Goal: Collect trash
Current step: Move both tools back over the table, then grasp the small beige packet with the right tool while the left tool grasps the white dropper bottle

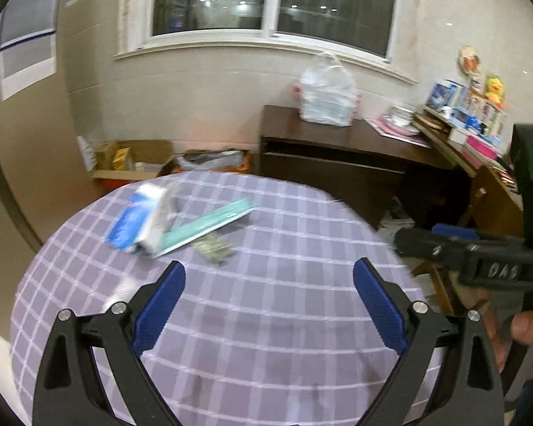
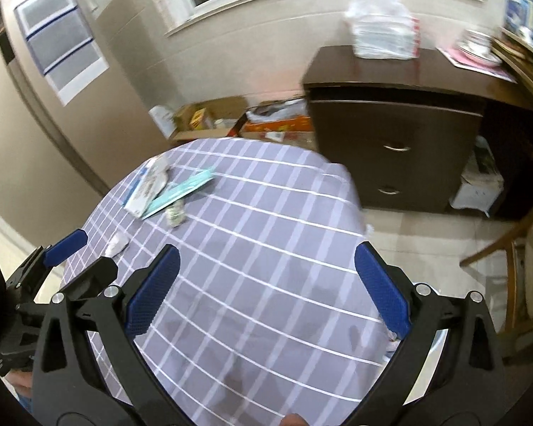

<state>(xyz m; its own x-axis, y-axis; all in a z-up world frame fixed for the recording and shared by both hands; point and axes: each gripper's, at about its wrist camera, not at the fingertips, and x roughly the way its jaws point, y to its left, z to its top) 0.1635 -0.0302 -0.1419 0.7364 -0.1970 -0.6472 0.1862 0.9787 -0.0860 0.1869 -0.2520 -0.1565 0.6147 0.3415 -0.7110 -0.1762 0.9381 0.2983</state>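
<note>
A round table [image 1: 266, 319] with a purple checked cloth stands near the wall under the window [image 1: 273, 0]. The person holds both tools above its near edge. The left gripper [image 1: 269, 277] has its blue-padded fingers spread wide with nothing between them, only cloth showing in the gap. The right gripper [image 2: 266, 266] is spread just as wide and is empty too; from the left camera it shows off to the right side of the table.

The trash lies together on the far left part of the tabletop, well apart from both grippers. A blue and white package [image 1: 135, 220] sits there with a pale wrapper [image 1: 161, 220] draped over it, and a long teal box [image 1: 209, 223] touches them, angled toward the table's middle. Just beside the box's near side is a small crumpled scrap [image 1: 215, 248]. The right camera also shows a small white wad [image 2: 117, 243] nearer the left edge.

Behind the table a dark cabinet [image 2: 398, 152] carries a white plastic bag [image 2: 380, 32], and open cardboard boxes [image 1: 131, 159] sit on the floor by the wall.
</note>
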